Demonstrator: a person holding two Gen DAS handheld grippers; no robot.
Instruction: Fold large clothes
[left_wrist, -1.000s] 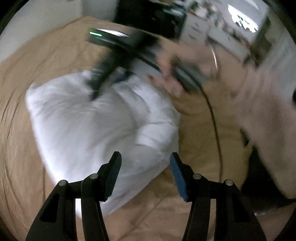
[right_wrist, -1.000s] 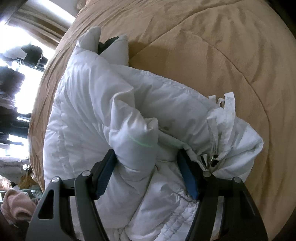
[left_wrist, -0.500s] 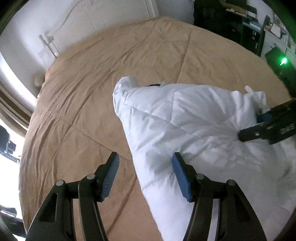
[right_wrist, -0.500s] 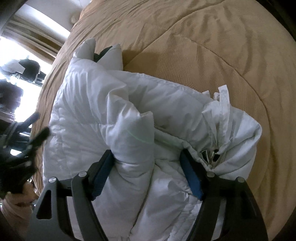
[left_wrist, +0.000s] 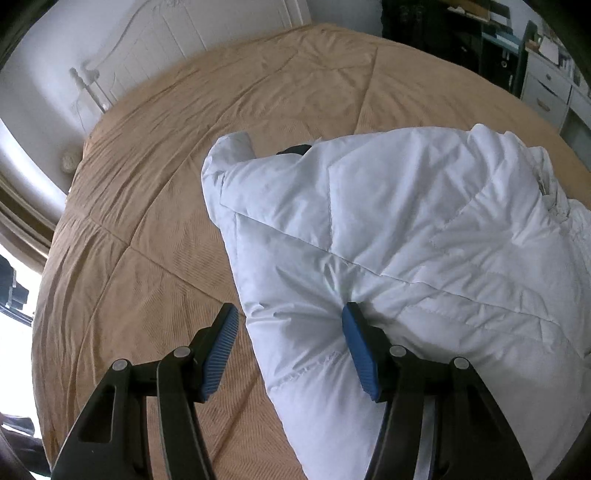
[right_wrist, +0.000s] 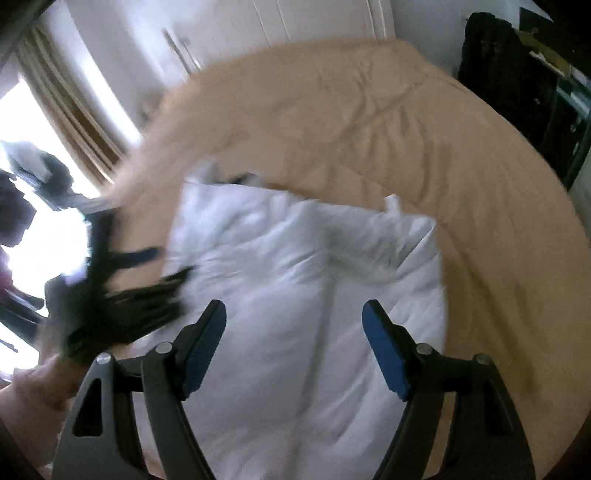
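Most of both frames is a tan quilted bedspread (left_wrist: 155, 206). On it, right of centre in the left wrist view, lies a white padded coat (left_wrist: 406, 229), folded over. Left gripper (left_wrist: 288, 339): jaws apart astride the coat's lower-left edge, not pinching. Right gripper (right_wrist: 293, 345), lower centre of its blurred view: jaws just widened, above the coat, holding nothing.
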